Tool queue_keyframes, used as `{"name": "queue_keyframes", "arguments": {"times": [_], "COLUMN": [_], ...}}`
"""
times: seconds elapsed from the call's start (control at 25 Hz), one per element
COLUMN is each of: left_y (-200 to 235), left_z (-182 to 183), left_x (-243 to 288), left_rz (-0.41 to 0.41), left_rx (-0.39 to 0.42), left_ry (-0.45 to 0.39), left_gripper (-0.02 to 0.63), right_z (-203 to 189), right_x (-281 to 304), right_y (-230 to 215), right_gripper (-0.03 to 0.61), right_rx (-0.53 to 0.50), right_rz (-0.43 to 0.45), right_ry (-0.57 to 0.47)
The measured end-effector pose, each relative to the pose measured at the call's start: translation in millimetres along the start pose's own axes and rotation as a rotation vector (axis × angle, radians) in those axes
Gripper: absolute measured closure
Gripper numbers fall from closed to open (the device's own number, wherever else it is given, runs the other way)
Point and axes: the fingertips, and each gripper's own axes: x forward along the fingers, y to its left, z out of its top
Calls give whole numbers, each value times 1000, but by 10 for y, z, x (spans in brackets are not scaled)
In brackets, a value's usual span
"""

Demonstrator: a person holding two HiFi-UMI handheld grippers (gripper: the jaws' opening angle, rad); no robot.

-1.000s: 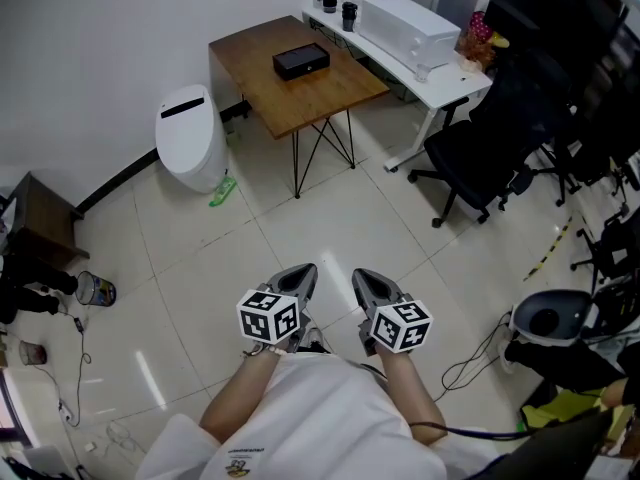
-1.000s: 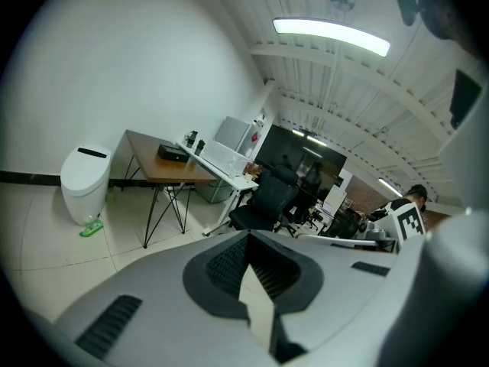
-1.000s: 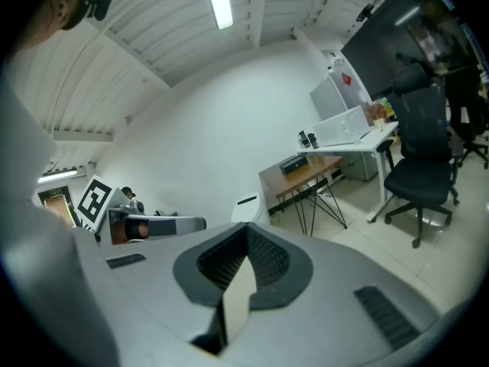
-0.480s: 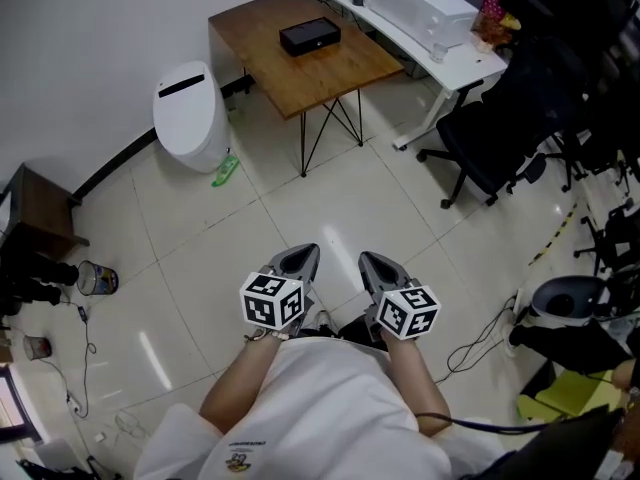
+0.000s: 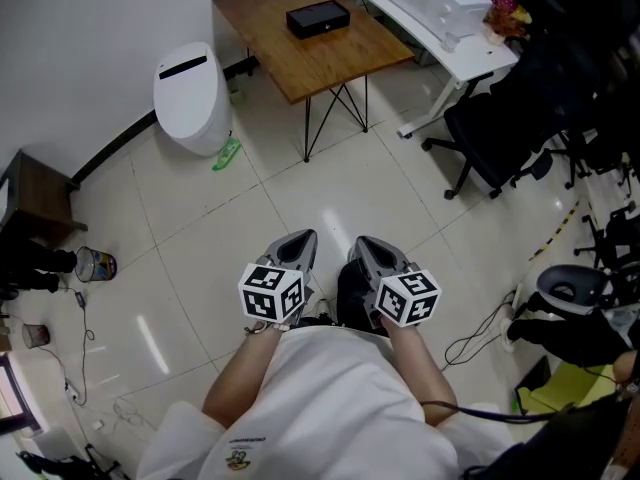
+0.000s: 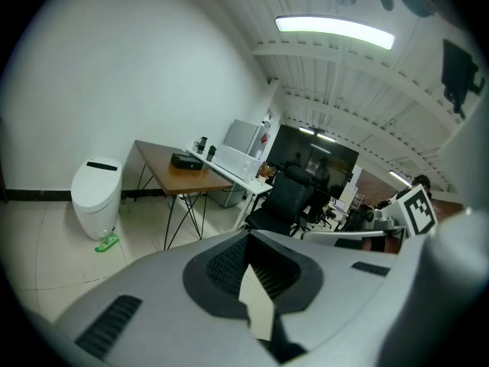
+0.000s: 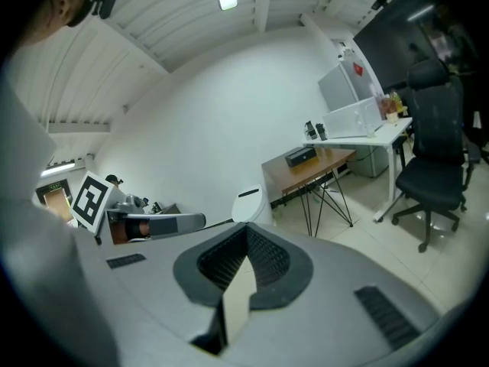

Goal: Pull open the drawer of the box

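Floor tiles (image 5: 200, 258) fill most of the frame, with one wooden table (image 5: 340, 63) at top centre, one white desk (image 5: 470, 50) and one black office chair (image 5: 500, 138) at upper right, and one white bin (image 5: 192, 98) at upper left. At lower centre my left gripper (image 5: 299, 240) and right gripper (image 5: 366, 244) sit side by side, both clenched on nothing. One black box (image 5: 318, 18) lies on the table, well apart from them.
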Motion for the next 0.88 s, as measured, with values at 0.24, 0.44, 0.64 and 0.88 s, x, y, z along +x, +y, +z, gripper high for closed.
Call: {"name": "queue_keyframes", "arguments": {"times": [0.24,0.44,0.64,0.88], "left_y": [9,32,-22,-82], "left_z": [185,324,484,667], "left_x": [143,319,633,1087], "left_rz": [37,45,35,27], "left_rx": [51,59,68,85], "left_ry": [-23,-30,-39,-23], "left_gripper": [611,611,611,611], "right_z": [262,402,568,851], "right_x": [183,320,411,487], "right_y": [-98,-183,-507,-986], "right_gripper": [591,591,591,591], "right_rx": [-25,-34,-21,0], "right_rz": [41,79,73,41], "right_ry": [-13,-16,-21,-58]}}
